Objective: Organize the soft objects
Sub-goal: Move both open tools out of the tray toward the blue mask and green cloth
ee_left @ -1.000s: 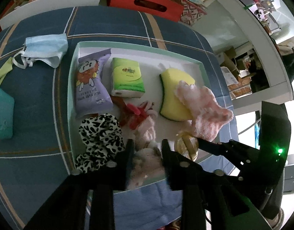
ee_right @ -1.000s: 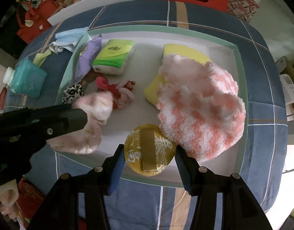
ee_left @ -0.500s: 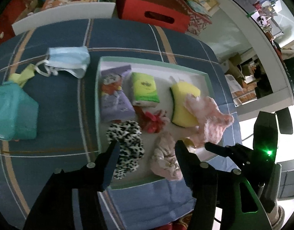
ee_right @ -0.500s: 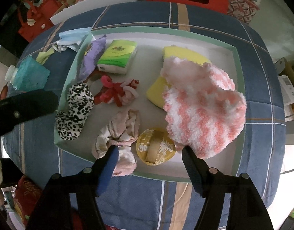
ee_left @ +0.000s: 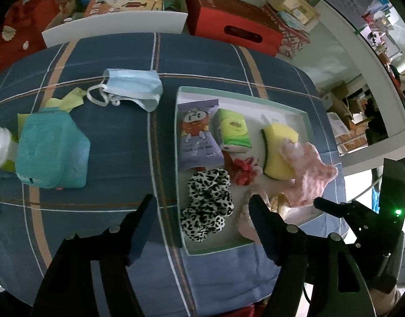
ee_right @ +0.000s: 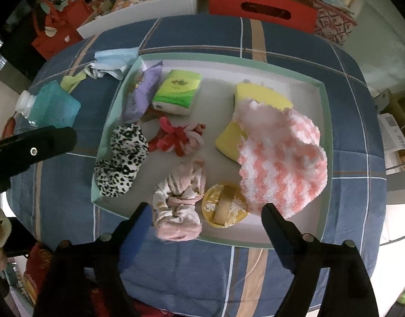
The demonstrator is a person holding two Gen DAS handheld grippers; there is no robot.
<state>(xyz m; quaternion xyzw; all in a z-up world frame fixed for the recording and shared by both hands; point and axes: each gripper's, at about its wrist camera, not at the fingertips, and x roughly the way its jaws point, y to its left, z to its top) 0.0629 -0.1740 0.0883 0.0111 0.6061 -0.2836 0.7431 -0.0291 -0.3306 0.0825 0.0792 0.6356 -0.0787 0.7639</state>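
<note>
Both my tools hang released above the tray of soft things.

My left tool (ee_left: 202,208) has its jaws spread wide with nothing between them, above the near left rim of the tray (ee_left: 218,249). My right tool (ee_right: 206,219) is spread just as wide over the near rim, also gripping nothing. In the tray lie a leopard scrunchie (ee_right: 122,158), a pink scrunchie (ee_right: 177,203), a gold round tin (ee_right: 225,206) touching a pink-and-white sock (ee_right: 279,163), a yellow sponge (ee_right: 229,137), a green tissue pack (ee_right: 177,92) and a purple packet (ee_right: 141,92). On the blue checked surface (ee_left: 118,137) left of the tray rest a face mask (ee_left: 131,88) and a teal bottle (ee_left: 50,150).
</note>
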